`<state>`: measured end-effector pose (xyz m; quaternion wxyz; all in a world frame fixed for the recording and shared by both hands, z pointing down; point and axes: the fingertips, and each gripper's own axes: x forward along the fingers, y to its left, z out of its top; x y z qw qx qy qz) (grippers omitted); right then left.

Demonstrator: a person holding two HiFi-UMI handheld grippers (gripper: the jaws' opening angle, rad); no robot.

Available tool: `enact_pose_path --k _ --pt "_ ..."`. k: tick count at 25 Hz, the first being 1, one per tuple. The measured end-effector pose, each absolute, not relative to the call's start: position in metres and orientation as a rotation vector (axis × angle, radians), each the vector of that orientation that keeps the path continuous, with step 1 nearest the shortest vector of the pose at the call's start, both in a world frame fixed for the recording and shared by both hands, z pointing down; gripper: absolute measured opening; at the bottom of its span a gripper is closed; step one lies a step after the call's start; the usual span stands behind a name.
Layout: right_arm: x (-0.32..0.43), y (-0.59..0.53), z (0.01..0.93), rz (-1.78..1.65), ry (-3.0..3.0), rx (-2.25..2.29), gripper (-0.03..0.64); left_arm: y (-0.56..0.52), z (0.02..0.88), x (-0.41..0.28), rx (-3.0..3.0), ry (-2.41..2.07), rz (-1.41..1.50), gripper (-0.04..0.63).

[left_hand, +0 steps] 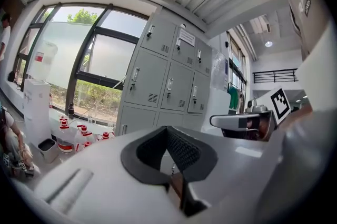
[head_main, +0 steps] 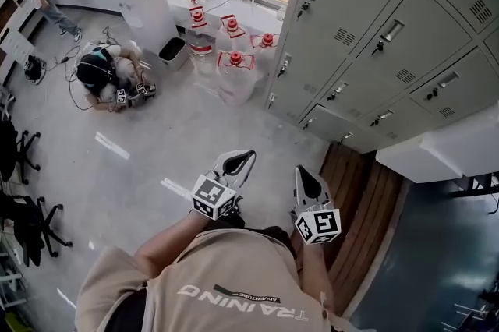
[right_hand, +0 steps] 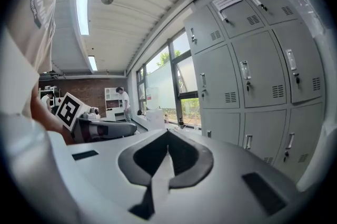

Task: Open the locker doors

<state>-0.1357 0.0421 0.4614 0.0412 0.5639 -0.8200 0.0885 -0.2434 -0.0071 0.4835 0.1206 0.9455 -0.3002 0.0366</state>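
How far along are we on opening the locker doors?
Done: nothing. Every locker door in view is closed. In hand: nothing either. The left gripper and right gripper are held close to the person, jaws together and empty, touching no door. Left: reach a door handle and open each door.

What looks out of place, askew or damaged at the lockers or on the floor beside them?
Nothing stands out. All visible locker doors are shut, with none hanging askew. The water jugs beside them stand upright, and no spill shows around them.
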Motion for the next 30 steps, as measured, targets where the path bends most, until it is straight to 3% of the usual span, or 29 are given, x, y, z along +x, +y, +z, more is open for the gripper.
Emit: enact_pose_path --k 14,30 --pt "-0.151 -0.028 0.470 0.259 -2.488 1.697 0.011 -0.077 0.511 -0.257 2.740 -0.853 0.142 0.006" --pt "-0.068 -0.149 0.478 0.190 -2.562 1.545 0.011 -0.175 0.487 -0.134 2.859 -0.828 0.205 0.006"
